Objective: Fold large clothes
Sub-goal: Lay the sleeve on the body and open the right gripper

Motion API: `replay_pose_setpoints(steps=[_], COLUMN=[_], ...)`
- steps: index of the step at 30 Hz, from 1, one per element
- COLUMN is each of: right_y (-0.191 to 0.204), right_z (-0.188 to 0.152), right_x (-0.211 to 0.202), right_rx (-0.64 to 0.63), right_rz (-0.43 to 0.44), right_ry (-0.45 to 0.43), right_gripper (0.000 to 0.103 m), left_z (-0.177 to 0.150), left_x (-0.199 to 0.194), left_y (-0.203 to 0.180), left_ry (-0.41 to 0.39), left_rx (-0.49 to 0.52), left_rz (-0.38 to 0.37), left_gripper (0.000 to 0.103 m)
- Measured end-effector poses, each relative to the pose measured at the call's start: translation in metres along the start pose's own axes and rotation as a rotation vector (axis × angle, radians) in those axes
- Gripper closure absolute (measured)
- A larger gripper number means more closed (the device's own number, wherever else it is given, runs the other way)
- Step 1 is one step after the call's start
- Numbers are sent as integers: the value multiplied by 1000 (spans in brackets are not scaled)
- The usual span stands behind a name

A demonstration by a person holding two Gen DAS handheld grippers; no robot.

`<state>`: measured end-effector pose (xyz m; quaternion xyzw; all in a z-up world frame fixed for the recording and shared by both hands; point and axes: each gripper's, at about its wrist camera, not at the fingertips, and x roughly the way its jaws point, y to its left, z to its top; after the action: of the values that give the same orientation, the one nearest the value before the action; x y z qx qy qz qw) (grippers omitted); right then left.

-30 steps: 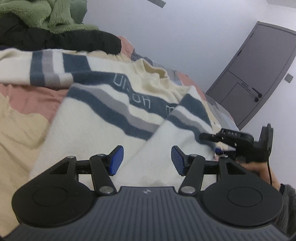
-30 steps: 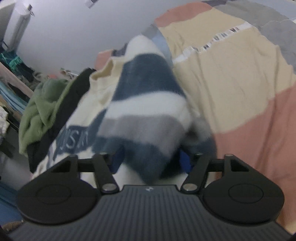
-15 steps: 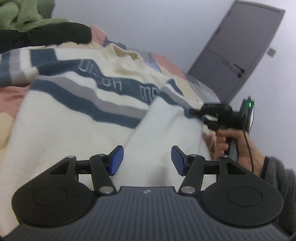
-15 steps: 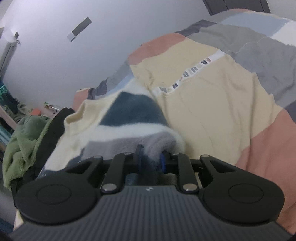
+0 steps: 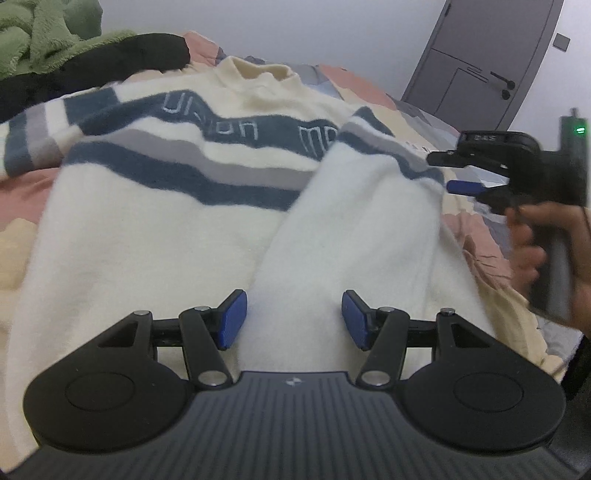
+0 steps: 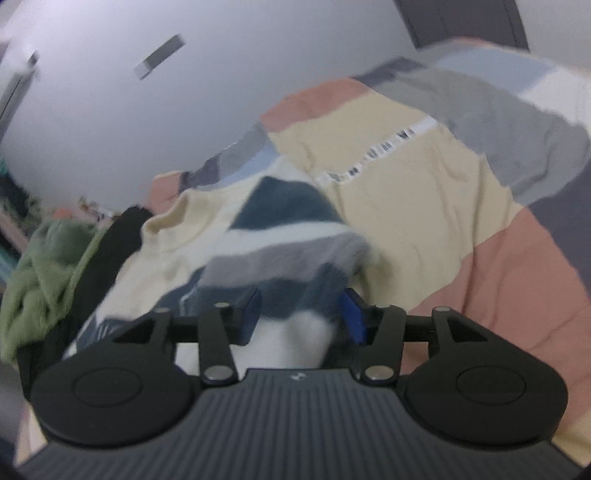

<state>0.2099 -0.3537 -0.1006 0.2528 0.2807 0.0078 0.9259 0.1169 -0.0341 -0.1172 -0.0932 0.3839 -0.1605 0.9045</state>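
Observation:
A cream sweater with blue and grey stripes lies flat on the bed, collar at the far end. Its sleeve is folded down over the body. My left gripper hovers open above the white lower part, with nothing pinched between its blue pads. My right gripper is opening. The striped shoulder fold of the sweater lies between its parted fingers, and the pads do not press on it. In the left wrist view the right gripper sits at the sweater's right edge, held by a hand.
A patchwork bed cover in cream, pink and grey spreads to the right. A green fleece and a black garment are heaped at the far left by the collar. A grey door stands behind the bed.
The right gripper carried the striped sleeve fold down, pinched tight half a second ago, and now its jaws have parted. The left gripper has drifted over the sweater and rolled level.

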Motion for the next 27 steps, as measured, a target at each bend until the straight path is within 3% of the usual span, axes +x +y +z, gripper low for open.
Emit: replay_pose_setpoints(steps=[6,14,18,21,27], right_y=[46,74,85,85,79], right_z=[-21,-68,-92,-96,-99], right_x=[-55,-88,-83,-73,-57], right_rx=[-270,-324,-361,-391,-371], right_rz=[40,180,152,110,90], right_ry=[-57,21,73,92,145], right_gripper=[51,52,55,57,70], left_z=[0,3,10,21,57], left_x=[-15,-23,-27,-25,-21], left_y=[-1,7,19,33,78], left_ry=[-34,-63,-86,-107,-97], left_rx=[0,-22,-60,-78,-35], left_rz=[19,67,97,141,352], left_gripper=[40,40,40,40,40])
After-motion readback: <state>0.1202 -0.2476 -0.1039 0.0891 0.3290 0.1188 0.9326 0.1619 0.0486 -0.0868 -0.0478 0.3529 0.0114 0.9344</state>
